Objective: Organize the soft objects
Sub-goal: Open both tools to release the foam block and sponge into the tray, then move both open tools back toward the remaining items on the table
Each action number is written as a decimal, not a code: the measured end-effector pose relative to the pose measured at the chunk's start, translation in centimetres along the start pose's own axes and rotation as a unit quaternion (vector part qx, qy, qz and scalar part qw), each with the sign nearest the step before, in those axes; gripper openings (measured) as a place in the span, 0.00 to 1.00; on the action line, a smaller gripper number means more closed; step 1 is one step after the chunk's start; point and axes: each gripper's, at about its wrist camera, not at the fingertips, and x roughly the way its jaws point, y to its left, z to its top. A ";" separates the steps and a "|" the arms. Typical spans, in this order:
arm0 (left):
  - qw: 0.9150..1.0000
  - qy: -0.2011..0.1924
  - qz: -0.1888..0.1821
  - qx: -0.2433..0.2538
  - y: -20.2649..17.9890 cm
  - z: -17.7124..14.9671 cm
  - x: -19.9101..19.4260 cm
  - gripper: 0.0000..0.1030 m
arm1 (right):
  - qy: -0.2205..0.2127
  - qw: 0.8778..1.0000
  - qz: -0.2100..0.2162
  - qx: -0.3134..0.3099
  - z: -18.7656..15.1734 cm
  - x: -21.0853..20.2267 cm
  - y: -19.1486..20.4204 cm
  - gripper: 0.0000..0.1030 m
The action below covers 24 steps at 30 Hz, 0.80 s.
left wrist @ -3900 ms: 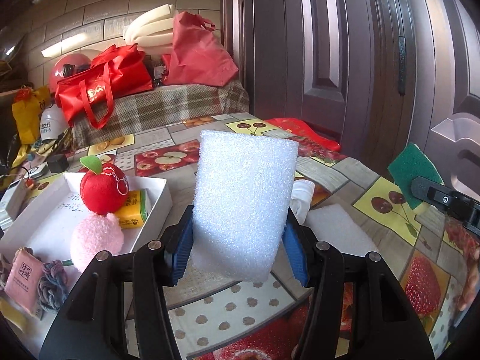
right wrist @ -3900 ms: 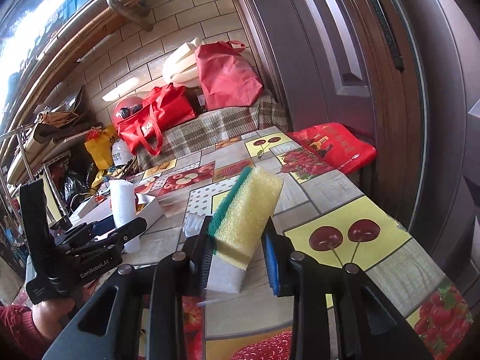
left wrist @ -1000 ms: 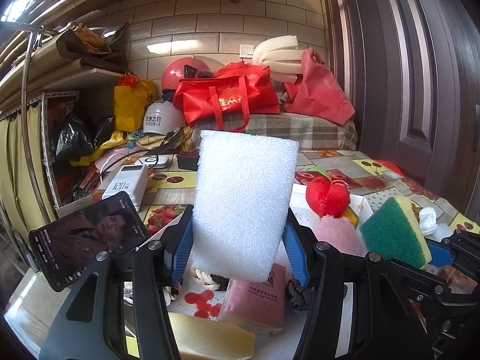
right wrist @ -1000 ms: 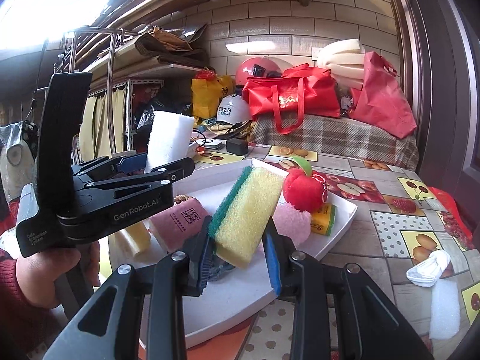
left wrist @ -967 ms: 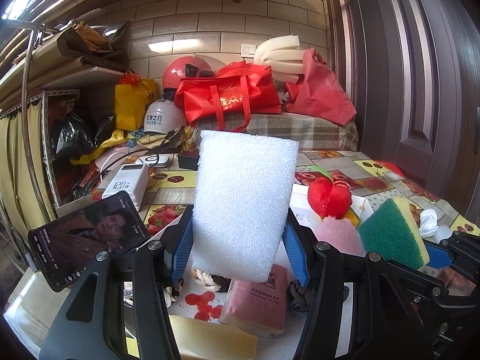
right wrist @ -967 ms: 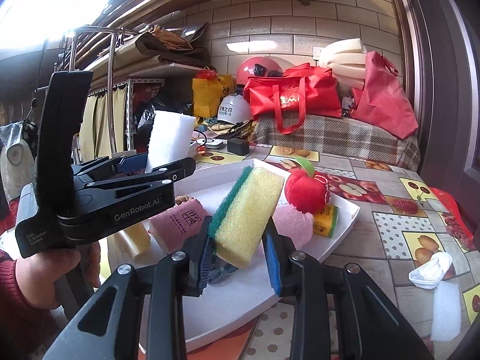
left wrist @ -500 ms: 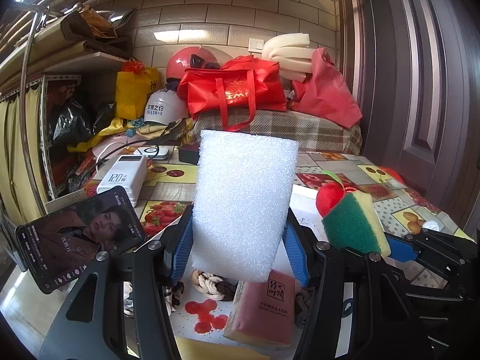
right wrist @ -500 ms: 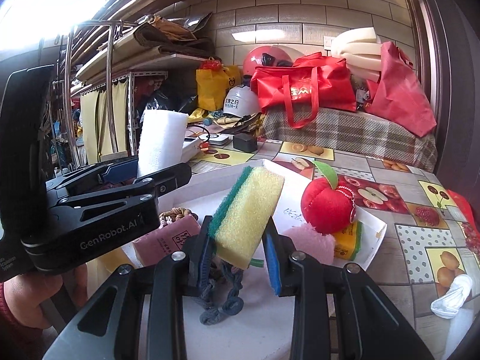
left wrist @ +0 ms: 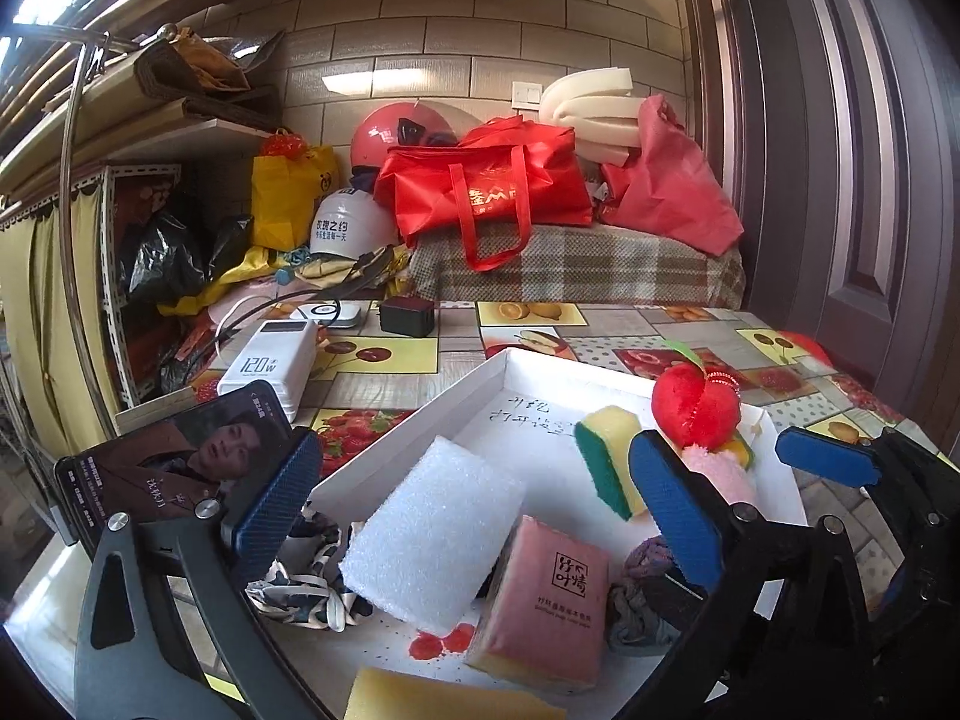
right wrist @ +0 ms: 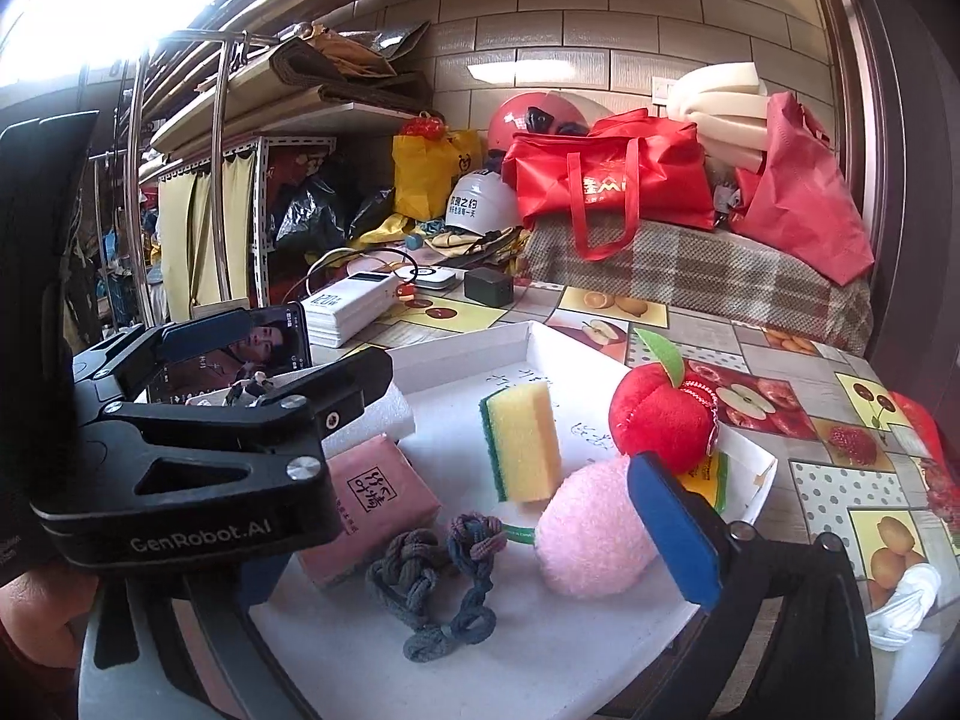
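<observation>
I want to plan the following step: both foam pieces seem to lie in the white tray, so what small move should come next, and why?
Probably draw both grippers back and up, clear of the white cardboard tray. The white foam block and the yellow-green sponge lie in the tray, and the opening jaws of the left gripper and right gripper touch neither.
</observation>
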 end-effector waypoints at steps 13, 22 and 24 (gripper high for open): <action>1.000 -0.013 0.001 -0.002 0.3 0.1 -0.5 1.00 | -0.014 1.000 -0.013 0.000 0.1 -0.2 0.1 1.00; 1.000 -0.017 0.006 0.002 0.3 0.0 -1.0 1.00 | -0.014 1.000 -0.027 0.008 -0.2 -0.9 -0.2 1.00; 1.000 -0.019 0.006 0.007 0.0 0.0 -1.2 1.00 | -0.011 1.000 -0.027 0.010 -0.4 -1.1 -0.4 1.00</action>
